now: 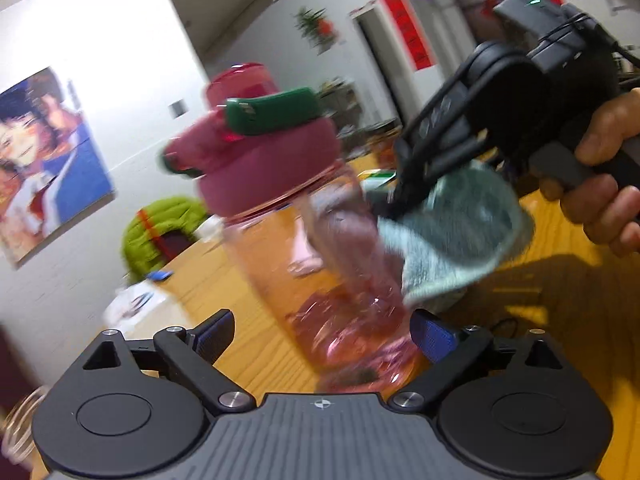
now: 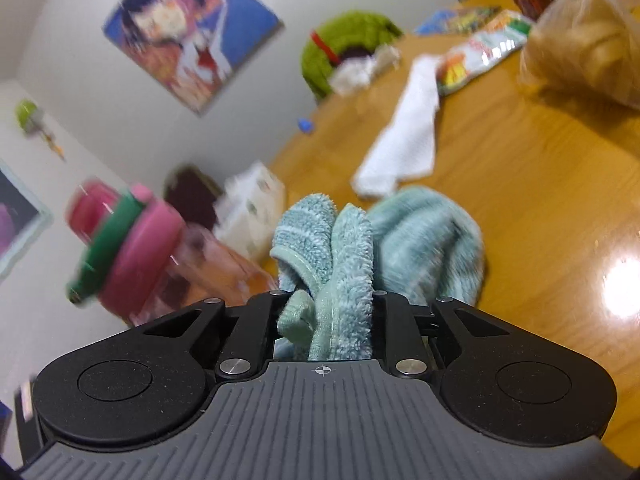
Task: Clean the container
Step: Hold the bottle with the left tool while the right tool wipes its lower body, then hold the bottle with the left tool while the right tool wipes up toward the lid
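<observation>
A clear pink bottle (image 1: 320, 272) with a dark pink lid and a green latch (image 1: 276, 110) is held tilted above the wooden table. My left gripper (image 1: 324, 336) is closed on its lower end, a blue pad on each side. My right gripper (image 2: 326, 300) is shut on a light green cloth (image 2: 352, 248). In the left wrist view the right gripper (image 1: 404, 200) presses the cloth (image 1: 452, 236) against the bottle's right side. The bottle also shows in the right wrist view (image 2: 160, 260), low on the left and blurred.
On the wooden table (image 2: 520, 200) lie a white paper towel (image 2: 404, 140), snack packets (image 2: 480, 52) and a plastic bag of food (image 2: 588, 40). A green cushion (image 2: 344, 48) sits at the table's far edge. A tissue box (image 2: 252, 204) stands behind the cloth.
</observation>
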Available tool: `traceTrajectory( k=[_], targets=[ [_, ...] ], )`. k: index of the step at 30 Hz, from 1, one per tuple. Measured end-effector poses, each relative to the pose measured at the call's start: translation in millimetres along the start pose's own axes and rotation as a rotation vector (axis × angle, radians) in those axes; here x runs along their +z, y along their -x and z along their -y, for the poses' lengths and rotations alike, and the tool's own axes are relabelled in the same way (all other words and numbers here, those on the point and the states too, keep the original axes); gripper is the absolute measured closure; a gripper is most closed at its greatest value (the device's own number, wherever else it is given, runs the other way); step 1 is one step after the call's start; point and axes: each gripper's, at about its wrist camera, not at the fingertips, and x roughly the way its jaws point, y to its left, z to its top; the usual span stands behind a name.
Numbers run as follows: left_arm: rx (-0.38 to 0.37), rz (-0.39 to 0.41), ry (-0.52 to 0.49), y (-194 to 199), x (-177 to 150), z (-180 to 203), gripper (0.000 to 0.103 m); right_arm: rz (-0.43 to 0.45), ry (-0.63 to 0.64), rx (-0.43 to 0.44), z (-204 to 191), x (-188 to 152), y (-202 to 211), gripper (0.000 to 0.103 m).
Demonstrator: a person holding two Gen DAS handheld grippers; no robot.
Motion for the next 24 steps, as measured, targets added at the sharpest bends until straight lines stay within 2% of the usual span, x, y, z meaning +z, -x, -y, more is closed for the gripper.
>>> traceTrajectory(
  k=[4,7,10,13,17,20,24],
  targets=[
    [-0.065,0.018,0.011,15.5,2.7,1.7,0.015,0.104,-0.064,0.111,2.7,6.3,10.1,0.081],
    [-0.117,0.035,-0.029,18.3,1.9,12.7,0.016,0.09,-0.115,0.178,6.3,9.3,5.5,0.08],
    [-0.074,0.058,-0.052,12.7,1.4,18.4,0.016,0.024,-0.071,0.135,-0.1,8.8,-5.5,0.08],
    [-0.079,0.069,-0.02,2.1,2.5,9.7,0.017,-0.024,-0.019,0.089,-5.5,11.5,-3.2,0.081],
    [-0.076,0.079,-0.03,-13.8,2.3,2.6,0.019,-0.112,0.099,0.066,-18.2,13.6,8.0,0.081],
    [-0.072,0.089,-0.039,-14.3,-1.1,1.0,0.019,-0.128,0.165,0.043,-25.2,7.8,12.9,0.08],
    [-0.061,0.089,-0.042,-2.4,-2.1,7.8,0.019,-0.113,0.138,0.023,-21.7,4.7,11.2,0.08]
  ],
)
